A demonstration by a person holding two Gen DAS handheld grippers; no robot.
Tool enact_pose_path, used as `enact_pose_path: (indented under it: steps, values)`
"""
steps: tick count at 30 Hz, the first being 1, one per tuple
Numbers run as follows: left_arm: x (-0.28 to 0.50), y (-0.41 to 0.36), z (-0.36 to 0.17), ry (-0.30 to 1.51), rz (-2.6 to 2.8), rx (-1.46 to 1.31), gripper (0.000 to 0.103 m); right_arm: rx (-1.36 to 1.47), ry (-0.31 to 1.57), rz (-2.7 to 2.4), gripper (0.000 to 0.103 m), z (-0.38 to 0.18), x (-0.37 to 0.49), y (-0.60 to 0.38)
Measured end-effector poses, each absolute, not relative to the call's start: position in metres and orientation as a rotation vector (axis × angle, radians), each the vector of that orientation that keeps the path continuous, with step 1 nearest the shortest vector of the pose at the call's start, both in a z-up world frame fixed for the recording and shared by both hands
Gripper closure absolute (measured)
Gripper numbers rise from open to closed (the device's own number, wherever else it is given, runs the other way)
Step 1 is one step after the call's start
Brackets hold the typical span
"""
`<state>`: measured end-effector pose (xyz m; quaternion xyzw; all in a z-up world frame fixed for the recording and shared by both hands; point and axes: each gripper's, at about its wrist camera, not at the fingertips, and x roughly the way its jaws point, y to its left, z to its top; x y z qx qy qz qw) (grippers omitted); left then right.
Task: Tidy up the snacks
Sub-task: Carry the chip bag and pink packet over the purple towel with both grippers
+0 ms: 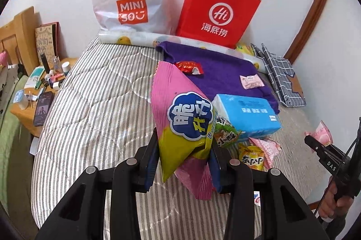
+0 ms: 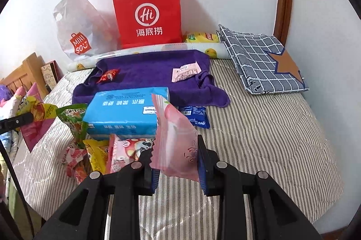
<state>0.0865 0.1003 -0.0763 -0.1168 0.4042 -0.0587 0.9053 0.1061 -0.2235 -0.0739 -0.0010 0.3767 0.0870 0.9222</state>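
pink and yellow foil is clamped between the jaws of the left gripper [image 1: 183, 163]: a large chip bag [image 1: 180, 118] is held by its lower corner, raised above the striped bed [image 1: 90, 104]. the right gripper [image 2: 177, 163] is closed on a small pale pink peach packet [image 2: 174, 138], also lifted clear of the bedding.

the chip bag is gripped only at one crimped corner, so it is judged likely to swing or slip if it is carried fast; the slick film could slide out between the pads. the peach packet is thin and pinched near its edge, and it could fold or drop in the same way. since both hands are loaded and near each other, the two packets could be knocked together.

the remaining snacks are piled just below: a green packet [image 2: 73, 118], a yellow packet [image 2: 97, 154] and a mushroom-print packet [image 2: 133, 147] lie against a blue tissue pack [image 2: 126, 111], which sits across the near edge of a purple towel [image 2: 146, 73]. a red candy [image 2: 108, 75] and a pink-white sachet [image 2: 186, 70] are already laid on the towel, well apart. a dark blue sachet [image 2: 195, 116] lies just beside the tissue pack. the tissue pack is judged to be in the way of a low path to the towel. a red paper bag [image 2: 147, 14] and a white plastic bag [image 2: 76, 32] stand against the wall behind.
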Motion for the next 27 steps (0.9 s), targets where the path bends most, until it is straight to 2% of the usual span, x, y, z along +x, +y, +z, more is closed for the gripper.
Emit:
enact_pose_path:
  steps: [27]
  values:
    - [0.081,0.04,-0.054,0.807,-0.26,-0.196,0.064,-0.013,0.718,0.227,0.077,-0.053,0.098,-0.211]
